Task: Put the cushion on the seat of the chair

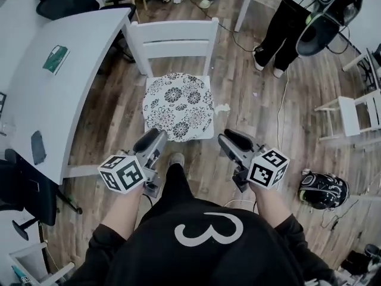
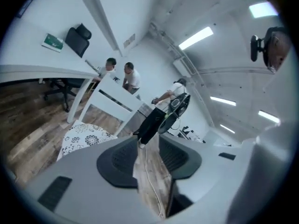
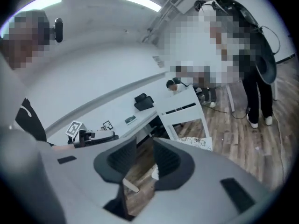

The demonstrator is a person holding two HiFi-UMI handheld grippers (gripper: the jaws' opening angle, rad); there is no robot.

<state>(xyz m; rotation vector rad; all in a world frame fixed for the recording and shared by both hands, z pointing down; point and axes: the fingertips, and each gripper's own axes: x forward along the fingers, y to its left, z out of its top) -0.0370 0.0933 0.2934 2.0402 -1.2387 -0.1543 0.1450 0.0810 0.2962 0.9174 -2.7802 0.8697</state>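
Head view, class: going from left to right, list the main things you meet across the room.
Green book on the table → black-and-white floral cushion on the white wooden chair → standing person's black trousers → second white chair at the right edge.

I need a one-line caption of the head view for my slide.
Floral cushion lies on the white chair; left gripper and right gripper hover empty before it.

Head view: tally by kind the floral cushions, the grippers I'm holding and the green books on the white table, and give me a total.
Floral cushion: 1, lying on the chair seat
Grippers: 2, the left gripper and the right gripper, both empty
Green book: 1
Total: 4
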